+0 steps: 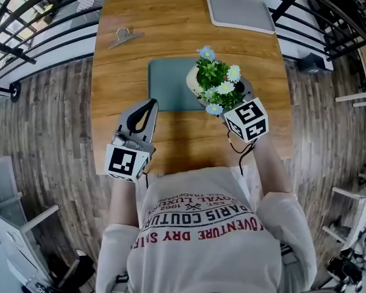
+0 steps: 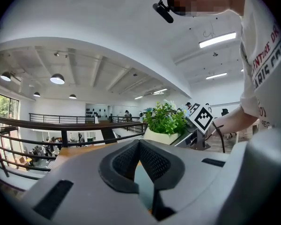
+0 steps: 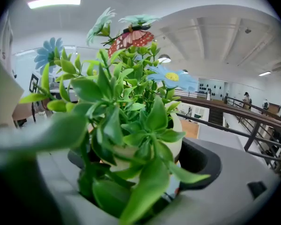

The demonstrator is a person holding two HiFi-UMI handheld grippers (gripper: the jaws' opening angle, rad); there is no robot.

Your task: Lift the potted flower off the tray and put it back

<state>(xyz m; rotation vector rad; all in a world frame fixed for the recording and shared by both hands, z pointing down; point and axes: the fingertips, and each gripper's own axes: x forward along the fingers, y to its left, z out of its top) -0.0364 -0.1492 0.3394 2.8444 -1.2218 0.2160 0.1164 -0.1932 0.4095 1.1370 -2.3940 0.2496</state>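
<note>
Closest to the lens, the person's white printed shirt (image 1: 201, 237) is filling the lower middle of the head view, with both forearms reaching forward over the wooden tabletop (image 1: 183, 35). At far left on that tabletop a metal binder clip (image 1: 125, 36) is lying alone, well apart from everything else. Nearer in, the left hand-held gripper (image 1: 150, 105) is pointing away from the person, its tip sitting at the near left corner of the grey-green tray (image 1: 168, 84). Its own view is showing the two dark pads (image 2: 126, 161) meeting at the tip with nothing between them. Further right, the potted flower (image 1: 215, 81) is sitting over the tray's right end, leaning leftward so the pale pot rim is showing. Whether its base is touching the tray cannot be told. The right hand-held gripper (image 1: 236, 95) is clamping the pale pot (image 3: 175, 142) from the person's side, one jaw on each flank, with leaves spilling over them. At the far right corner a grey mat (image 1: 241, 11) is lying flat.
</note>
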